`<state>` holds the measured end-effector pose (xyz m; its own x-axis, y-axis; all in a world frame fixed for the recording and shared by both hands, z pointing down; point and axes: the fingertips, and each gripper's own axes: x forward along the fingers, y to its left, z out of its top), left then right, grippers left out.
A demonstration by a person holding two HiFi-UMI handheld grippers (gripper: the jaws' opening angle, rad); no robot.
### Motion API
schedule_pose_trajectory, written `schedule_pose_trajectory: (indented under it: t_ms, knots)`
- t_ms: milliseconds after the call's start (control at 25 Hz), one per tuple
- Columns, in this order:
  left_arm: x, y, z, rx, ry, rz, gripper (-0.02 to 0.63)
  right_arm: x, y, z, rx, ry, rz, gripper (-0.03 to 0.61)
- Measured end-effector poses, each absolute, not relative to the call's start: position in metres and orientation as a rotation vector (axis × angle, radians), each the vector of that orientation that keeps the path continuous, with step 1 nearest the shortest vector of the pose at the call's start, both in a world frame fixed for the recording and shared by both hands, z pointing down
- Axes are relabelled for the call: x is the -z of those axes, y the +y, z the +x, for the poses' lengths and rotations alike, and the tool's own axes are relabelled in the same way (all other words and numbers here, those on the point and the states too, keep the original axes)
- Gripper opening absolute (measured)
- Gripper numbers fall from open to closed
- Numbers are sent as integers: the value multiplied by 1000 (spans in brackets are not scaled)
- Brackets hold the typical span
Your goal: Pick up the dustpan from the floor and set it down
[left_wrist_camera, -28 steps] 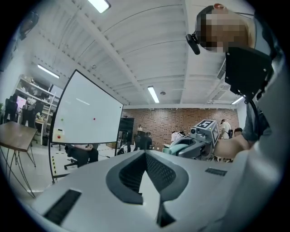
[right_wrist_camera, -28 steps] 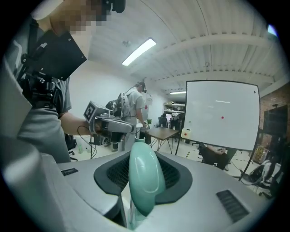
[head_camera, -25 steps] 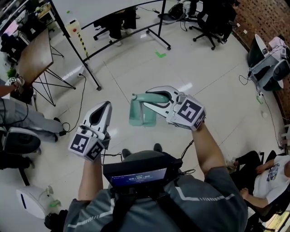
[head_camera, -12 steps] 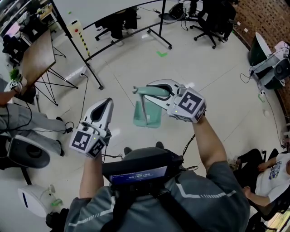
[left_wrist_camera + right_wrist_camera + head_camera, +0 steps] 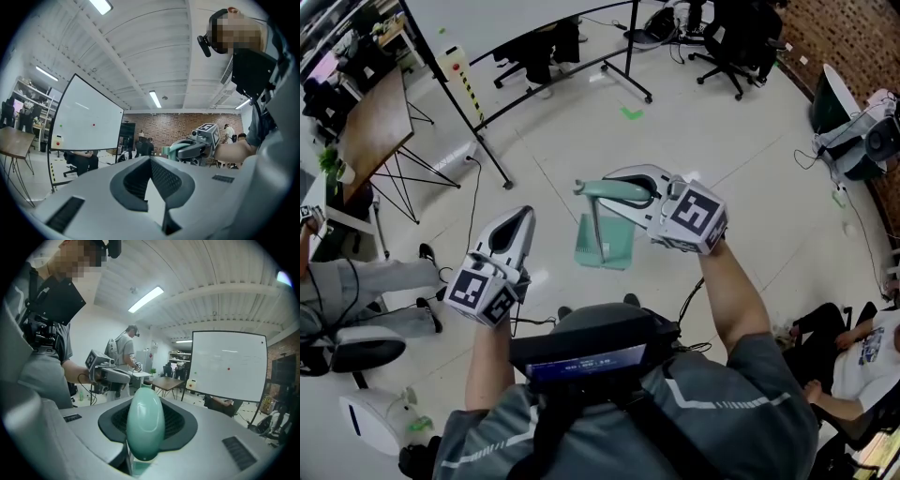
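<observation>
In the head view the mint-green dustpan hangs above the floor, its pan (image 5: 605,241) below a thin stem and a rounded handle (image 5: 614,190). My right gripper (image 5: 617,187) is shut on that handle, which pokes out leftward past the fingertips. The right gripper view shows the handle (image 5: 145,425) filling the gap between the jaws; the pan is hidden there. My left gripper (image 5: 517,218) is left of the dustpan and apart from it, with its jaws together and nothing in them. From the left gripper view, the right gripper (image 5: 199,147) and the handle (image 5: 176,149) appear ahead.
A whiteboard on a black wheeled stand (image 5: 553,84) is at the back, with a wooden table (image 5: 375,117) to the left. Seated people are at the left edge (image 5: 356,281) and lower right (image 5: 853,366). Office chairs (image 5: 731,47) stand far back, by the brick wall.
The pan has swung a little to the right and now hangs more squarely under the handle. Both grippers stay almost where they were.
</observation>
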<state>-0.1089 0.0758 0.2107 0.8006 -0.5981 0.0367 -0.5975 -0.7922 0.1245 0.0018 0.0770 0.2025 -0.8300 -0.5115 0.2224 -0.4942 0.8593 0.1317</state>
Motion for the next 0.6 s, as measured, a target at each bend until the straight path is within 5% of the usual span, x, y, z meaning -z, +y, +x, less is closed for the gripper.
schedule_pose_trajectory:
  t_ms: [600]
  knots:
    - [-205,50,-174,86,-943,2808,25,-200,36,-52,91,-2757,782,126]
